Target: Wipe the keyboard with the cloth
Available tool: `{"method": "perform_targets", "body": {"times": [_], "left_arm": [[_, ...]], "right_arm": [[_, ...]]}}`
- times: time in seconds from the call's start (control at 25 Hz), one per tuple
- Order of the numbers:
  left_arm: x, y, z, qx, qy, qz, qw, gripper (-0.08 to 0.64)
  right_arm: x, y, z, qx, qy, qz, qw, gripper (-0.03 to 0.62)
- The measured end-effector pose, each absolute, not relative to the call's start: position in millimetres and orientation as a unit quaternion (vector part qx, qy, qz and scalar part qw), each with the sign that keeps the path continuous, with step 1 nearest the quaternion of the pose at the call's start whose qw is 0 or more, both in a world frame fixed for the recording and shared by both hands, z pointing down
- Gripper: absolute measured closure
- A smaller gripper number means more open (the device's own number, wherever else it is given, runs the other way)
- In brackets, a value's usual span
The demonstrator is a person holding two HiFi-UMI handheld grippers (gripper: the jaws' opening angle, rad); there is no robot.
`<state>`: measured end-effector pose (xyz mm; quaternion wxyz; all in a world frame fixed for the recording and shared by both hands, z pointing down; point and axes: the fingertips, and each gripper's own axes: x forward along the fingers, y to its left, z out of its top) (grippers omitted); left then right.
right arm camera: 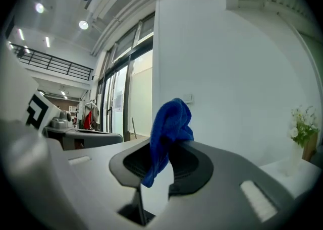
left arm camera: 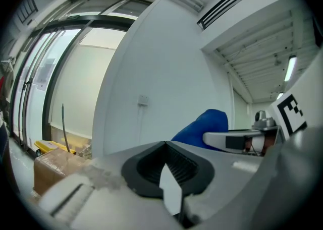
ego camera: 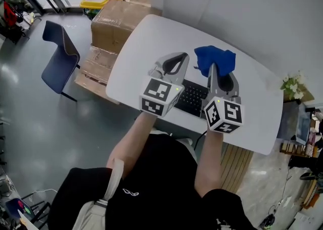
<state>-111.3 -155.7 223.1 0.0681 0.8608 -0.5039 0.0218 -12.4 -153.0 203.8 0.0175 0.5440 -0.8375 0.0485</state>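
The cloth (ego camera: 216, 60) is a soft, deep-blue piece of fabric, bunched into loose folds. It stands up from the tips of the right gripper (ego camera: 214, 72), and in the right gripper view the 2 jaws are closed on it. There the cloth (right arm camera: 171, 123) rises above the tips in a crumpled plume, and 1 narrow end hangs down into the black ribbed hollow of the right gripper (right arm camera: 161, 148).

The left gripper (ego camera: 174, 62) is grey moulded plastic with dark rubber pads. In its own view the jaws of the left gripper (left arm camera: 165, 146) meet at the tips with nothing between them. Past them shows the blue cloth (left arm camera: 202, 125).

The keyboard (ego camera: 192, 98) is flat and black, with rows of small keys. It lies on the smooth white table (ego camera: 146, 42), which has rounded corners, near the edge closest to the person. It sits between and under the 2 grippers, whose marker cubes hide part of it. In the head view the cloth sits just beyond the keyboard's far edge; whether it touches the table cannot be told.

Left of the table stand a brown cardboard box (ego camera: 118, 19) and a dark-blue shell chair (ego camera: 58, 55).
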Motion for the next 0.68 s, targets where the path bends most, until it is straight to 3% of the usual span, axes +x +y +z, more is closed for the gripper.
{"method": "perform_targets", "body": {"times": [0.68], "left_arm": [[-132, -147, 221, 0.871, -0.487, -0.003, 0.069, 0.563]], "right_arm": [[-41, -139, 204, 0.553, -0.832, 0.024, 0.034, 0.515]]}}
